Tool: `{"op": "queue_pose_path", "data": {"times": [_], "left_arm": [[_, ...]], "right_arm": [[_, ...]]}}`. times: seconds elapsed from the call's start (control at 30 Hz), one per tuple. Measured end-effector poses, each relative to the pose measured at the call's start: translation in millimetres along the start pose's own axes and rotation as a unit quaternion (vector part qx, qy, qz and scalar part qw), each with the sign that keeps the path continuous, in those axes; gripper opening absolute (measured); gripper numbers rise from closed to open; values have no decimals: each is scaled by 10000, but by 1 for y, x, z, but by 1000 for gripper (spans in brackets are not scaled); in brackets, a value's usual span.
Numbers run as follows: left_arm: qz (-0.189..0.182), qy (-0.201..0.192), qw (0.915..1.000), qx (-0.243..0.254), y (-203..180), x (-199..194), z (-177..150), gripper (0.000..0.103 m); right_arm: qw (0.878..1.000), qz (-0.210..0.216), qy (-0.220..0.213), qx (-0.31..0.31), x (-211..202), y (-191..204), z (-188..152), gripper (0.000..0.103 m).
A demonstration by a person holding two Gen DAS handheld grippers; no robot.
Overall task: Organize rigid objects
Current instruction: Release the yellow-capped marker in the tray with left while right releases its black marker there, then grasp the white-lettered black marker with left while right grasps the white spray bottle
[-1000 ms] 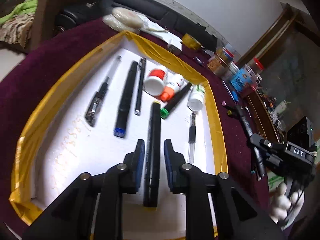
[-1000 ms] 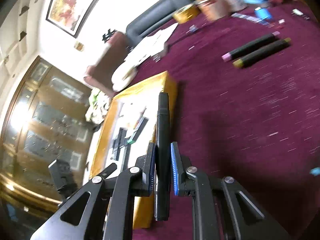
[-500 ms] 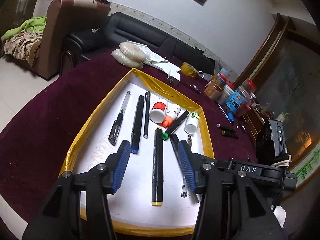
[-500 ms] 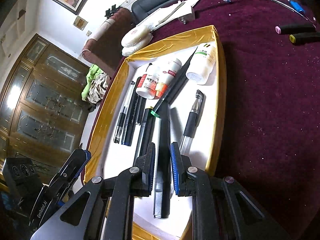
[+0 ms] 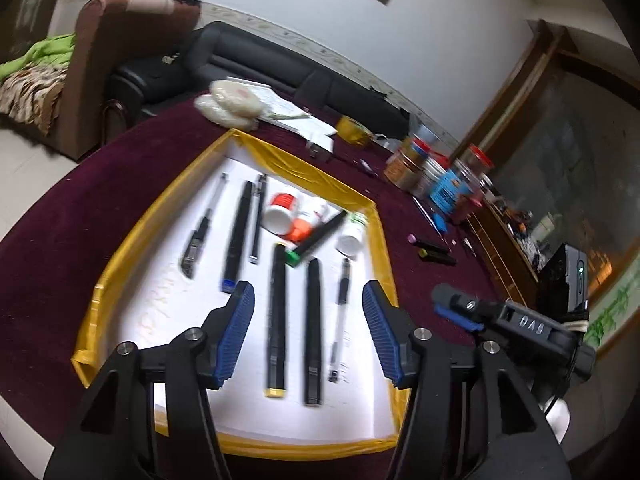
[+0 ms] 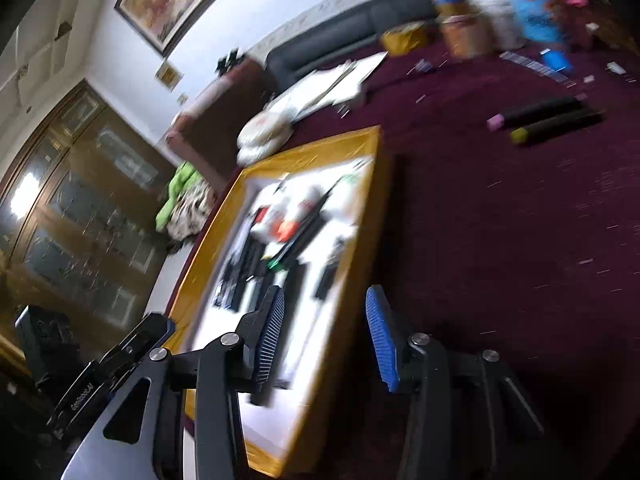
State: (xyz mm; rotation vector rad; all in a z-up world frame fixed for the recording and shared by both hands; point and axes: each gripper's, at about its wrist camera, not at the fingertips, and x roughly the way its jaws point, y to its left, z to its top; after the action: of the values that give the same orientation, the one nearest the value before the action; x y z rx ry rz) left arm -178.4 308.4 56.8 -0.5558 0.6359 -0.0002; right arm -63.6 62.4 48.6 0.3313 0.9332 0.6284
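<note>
A yellow-rimmed white tray [image 5: 120, 248] on the maroon table holds several pens, markers and small bottles. A black marker with a yellow end [image 5: 277, 320] and a plain black marker [image 5: 313, 328] lie side by side near the tray's front. My left gripper [image 5: 308, 332] is open and empty above them. My right gripper [image 6: 326, 344] is open and empty over the tray's right rim [image 6: 360, 240]; it also shows in the left wrist view [image 5: 460, 308]. Two more markers [image 6: 552, 118] lie on the table outside the tray.
Jars and a blue box [image 5: 444, 176] stand at the table's far right. Papers and a wrapped white bundle [image 5: 236, 104] lie behind the tray, with a tape roll [image 5: 352, 130] beside them. A black sofa [image 5: 280, 76] and brown armchair [image 5: 120, 40] stand beyond.
My right gripper carried a black marker into the tray, opened and let it go beside the yellow-ended marker. My left gripper released that marker earlier, opened wide and pulled back.
</note>
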Motion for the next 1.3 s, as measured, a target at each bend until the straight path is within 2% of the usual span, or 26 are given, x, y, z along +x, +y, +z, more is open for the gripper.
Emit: {"op": "queue_pose_path", "data": {"times": [0.17, 0.27, 0.43, 0.53, 0.67, 0.73, 0.77, 1.0, 1.07, 1.1, 1.2, 1.27, 1.3], "left_arm": [[-117, 260, 9991, 317, -27, 11, -10, 55], [-234, 433, 9975, 516, -44, 17, -17, 55], [-459, 777, 9907, 1019, -83, 30, -35, 55], [-550, 999, 9856, 1249, -107, 41, -47, 55], [-589, 1260, 9780, 1554, -139, 53, -63, 55], [-612, 1396, 9732, 1722, -155, 58, -72, 55], [-592, 1434, 9714, 1800, -160, 60, -75, 55], [-189, 1535, 9565, 2472, -200, 74, -87, 55], [-194, 1537, 9533, 2592, -211, 78, -86, 55], [-210, 1531, 9508, 2686, -219, 81, -87, 55], [-348, 1578, 9421, 2939, -242, 94, -91, 55], [-417, 1680, 9372, 3029, -255, 107, -94, 55], [-451, 1753, 9343, 3072, -263, 116, -97, 55]], "right_arm": [[9980, -393, -434, 245, -46, -51, 5, 39], [9921, -898, -741, 460, -81, -97, 5, 39], [9691, -1857, -1147, 1146, -139, -186, 1, 39], [9599, -2058, -1222, 1456, -160, -223, -2, 39], [9605, -2099, -1083, 1475, -155, -238, 2, 40], [9631, -2057, -1020, 1402, -146, -240, 7, 47], [9636, -2070, -1005, 1359, -144, -239, 7, 48], [9658, -2323, -762, 859, -121, -229, 16, 47], [9659, -2441, -611, 606, -114, -226, 17, 30], [9644, -2530, -591, 496, -112, -224, 18, 26], [9590, -2697, -702, 510, -117, -229, 20, 26], [9644, -2368, -819, 841, -123, -245, 21, 26], [9689, -2061, -916, 1014, -127, -254, 21, 26]]}}
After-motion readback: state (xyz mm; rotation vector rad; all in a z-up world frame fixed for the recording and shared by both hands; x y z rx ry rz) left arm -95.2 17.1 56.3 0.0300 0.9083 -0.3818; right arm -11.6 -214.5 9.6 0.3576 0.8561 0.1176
